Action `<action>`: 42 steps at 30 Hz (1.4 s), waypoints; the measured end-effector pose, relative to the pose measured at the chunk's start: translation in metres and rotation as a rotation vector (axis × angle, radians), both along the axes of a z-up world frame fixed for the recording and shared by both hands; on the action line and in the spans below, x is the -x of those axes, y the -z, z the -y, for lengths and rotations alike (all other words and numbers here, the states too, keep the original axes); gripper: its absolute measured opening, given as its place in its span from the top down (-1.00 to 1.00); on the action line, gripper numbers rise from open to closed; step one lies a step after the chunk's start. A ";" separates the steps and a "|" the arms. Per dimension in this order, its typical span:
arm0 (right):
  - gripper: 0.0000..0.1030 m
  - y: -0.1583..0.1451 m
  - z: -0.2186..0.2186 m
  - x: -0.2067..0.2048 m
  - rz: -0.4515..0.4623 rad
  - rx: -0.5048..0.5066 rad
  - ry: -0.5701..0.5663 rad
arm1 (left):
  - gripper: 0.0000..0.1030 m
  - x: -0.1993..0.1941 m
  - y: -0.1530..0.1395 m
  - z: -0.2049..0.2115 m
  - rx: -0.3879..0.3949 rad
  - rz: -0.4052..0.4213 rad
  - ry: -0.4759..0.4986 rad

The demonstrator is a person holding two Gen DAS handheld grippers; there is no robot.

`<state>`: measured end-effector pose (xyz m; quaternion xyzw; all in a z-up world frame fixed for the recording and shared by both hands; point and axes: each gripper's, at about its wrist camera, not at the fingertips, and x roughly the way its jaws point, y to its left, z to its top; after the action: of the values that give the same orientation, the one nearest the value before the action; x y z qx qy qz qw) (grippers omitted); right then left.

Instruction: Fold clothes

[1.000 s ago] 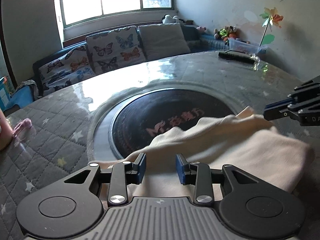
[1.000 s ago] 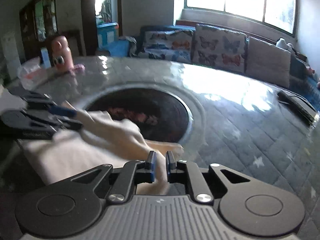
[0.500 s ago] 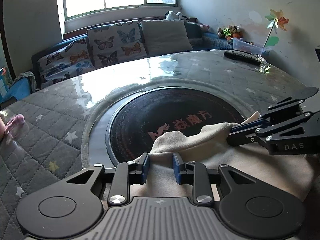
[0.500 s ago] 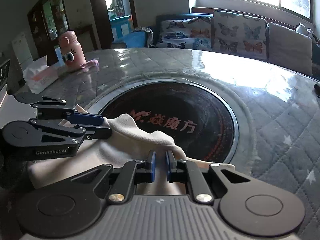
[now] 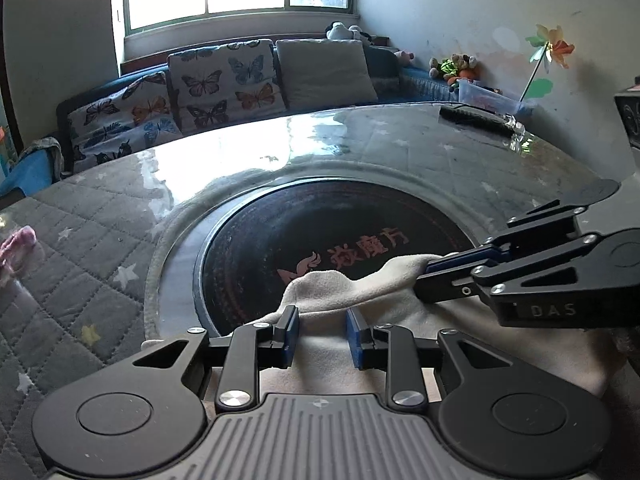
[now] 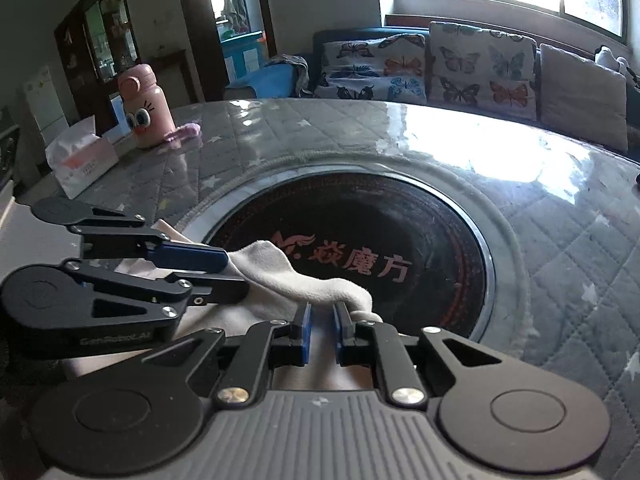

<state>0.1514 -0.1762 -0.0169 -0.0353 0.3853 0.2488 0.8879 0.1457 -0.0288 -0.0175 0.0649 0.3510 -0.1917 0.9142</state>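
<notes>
While I watched from beside the bench [image 5: 100,248], the two tools drew closer together than they had been a second before, and the cream cloth [image 5: 332,292] came with them. The left tool [image 5: 321,332] had narrowed its fingers around a thick bunch of the fabric's edge and looked to be grasping it, though the fingers stood fairly apart around that bunch. The right tool [image 6: 323,328] was clenched tighter, with a thin pinch of the same edge caught between its blue pads. A second earlier the cloth had lain spread wide to the right and covered much of the near side of the dark round inset [image 5: 320,216]. At this moment it was gathered into a narrower heap at the near rim. The red lettering on the inset lay almost fully uncovered, and only a raised lip of fabric reached over it. That lip sagged in a soft ridge between the two tools, so the held edge was off the bench while the rest of the garment lay beneath and behind them. I took this to mean that a fold was under way, with the far edge picked up and being brought back over the body of the cloth. The pink bottle [image 6: 146,108] and the tissue box [image 6: 80,160] stood well apart at the far left.
</notes>
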 end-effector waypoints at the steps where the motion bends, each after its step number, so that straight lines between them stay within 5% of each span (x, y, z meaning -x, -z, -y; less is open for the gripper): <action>1: 0.77 -0.002 0.001 0.003 0.005 0.000 -0.002 | 0.43 0.001 -0.002 -0.001 0.003 0.002 0.000; 5: 0.58 -0.012 0.002 0.017 0.020 -0.007 -0.029 | 0.43 0.014 -0.011 -0.005 0.002 0.027 0.008; 20: 0.45 -0.022 -0.033 0.087 0.106 0.033 -0.225 | 0.43 0.097 -0.019 -0.026 -0.028 0.110 0.070; 28: 0.45 -0.004 -0.048 0.098 0.129 0.074 -0.244 | 0.43 0.113 0.001 -0.027 -0.070 0.133 0.060; 42: 0.43 -0.013 -0.034 0.110 0.124 0.013 -0.257 | 0.40 0.112 -0.009 -0.044 0.018 0.100 0.000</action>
<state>0.0416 -0.1422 -0.0036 -0.1056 0.3235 0.3553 0.8706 0.0337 0.0152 -0.0082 0.0662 0.3032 -0.1916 0.9311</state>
